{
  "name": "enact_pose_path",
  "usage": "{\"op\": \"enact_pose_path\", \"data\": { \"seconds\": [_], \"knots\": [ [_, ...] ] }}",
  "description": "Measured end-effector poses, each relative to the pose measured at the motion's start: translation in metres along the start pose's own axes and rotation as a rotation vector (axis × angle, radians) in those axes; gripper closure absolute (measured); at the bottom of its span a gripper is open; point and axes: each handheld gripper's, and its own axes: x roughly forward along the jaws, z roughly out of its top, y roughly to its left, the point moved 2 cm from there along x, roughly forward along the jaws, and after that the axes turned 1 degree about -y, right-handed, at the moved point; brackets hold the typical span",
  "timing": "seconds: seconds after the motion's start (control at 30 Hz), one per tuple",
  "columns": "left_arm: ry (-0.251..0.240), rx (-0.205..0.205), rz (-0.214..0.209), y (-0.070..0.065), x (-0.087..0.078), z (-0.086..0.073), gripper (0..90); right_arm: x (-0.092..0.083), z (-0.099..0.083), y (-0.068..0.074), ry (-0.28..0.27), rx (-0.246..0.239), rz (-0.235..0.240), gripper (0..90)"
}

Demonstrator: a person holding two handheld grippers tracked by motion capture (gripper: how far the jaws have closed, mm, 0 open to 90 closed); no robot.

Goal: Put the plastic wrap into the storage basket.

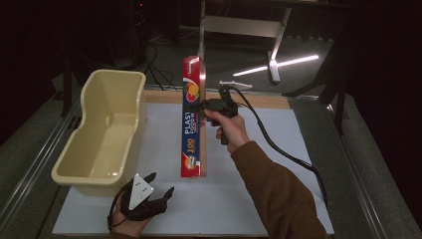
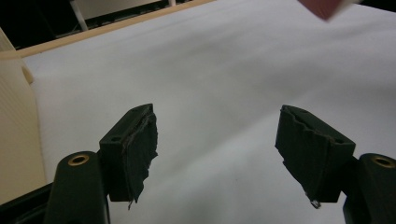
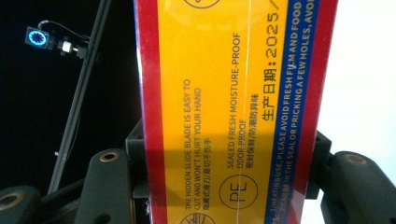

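A long red, blue and yellow plastic food wrap box hangs lifted above the white table mat, its far end toward the back. My right gripper is shut on the box near its middle; in the right gripper view the yellow printed face sits between the two black jaws. My left gripper rests low near the front left, jaws apart, with nothing between its pads but bare white mat.
A large cream plastic tub stands at the left of the table, just beyond the left gripper. A black cable trails from the right gripper across the mat. A wooden edge borders the back. Dark floor and a white table frame lie beyond.
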Motion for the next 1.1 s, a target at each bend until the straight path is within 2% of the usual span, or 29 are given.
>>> {"op": "enact_pose_path", "data": {
  "seconds": [0.1, 0.23, 0.27, 0.4, 0.47, 0.6, 0.83, 0.9, 1.0, 1.1],
  "knots": [
    [-0.004, 0.000, 0.001, 0.000, -0.001, 0.000, 29.0, 0.003, 0.007, 0.011, -0.025, 0.010, 0.004, 40.6],
    [-0.009, -0.007, -0.001, 0.001, -0.002, 0.000, 29.1, 0.007, 0.011, 0.015, -0.049, 0.034, 0.022, 40.6],
    [-0.010, -0.008, -0.001, 0.001, -0.002, 0.000, 29.2, 0.010, 0.013, 0.016, -0.064, 0.056, 0.022, 40.6],
    [-0.011, -0.008, -0.003, 0.000, -0.002, 0.000, 29.2, 0.016, 0.017, 0.016, -0.078, 0.083, 0.030, 40.6],
    [-0.013, -0.011, -0.004, 0.000, -0.002, 0.000, 29.2, 0.023, 0.020, 0.016, -0.078, 0.126, 0.050, 40.6],
    [-0.020, -0.015, -0.004, 0.001, -0.003, 0.000, 29.3, 0.031, 0.023, 0.020, -0.079, 0.128, 0.046, 40.6],
    [-0.031, -0.022, -0.005, 0.002, -0.004, 0.001, 29.5, 0.050, 0.026, 0.032, -0.067, 0.142, 0.066, 40.4],
    [-0.038, -0.020, -0.003, 0.001, -0.005, 0.001, 29.4, 0.060, 0.027, 0.038, -0.058, 0.134, 0.053, 40.4],
    [-0.039, -0.013, -0.003, 0.000, -0.006, 0.001, 29.5, 0.066, 0.027, 0.041, -0.059, 0.141, 0.053, 40.4],
    [-0.039, -0.012, -0.002, 0.000, -0.006, 0.001, 29.5, 0.081, 0.027, 0.046, -0.056, 0.151, 0.061, 40.3]
  ]
}}
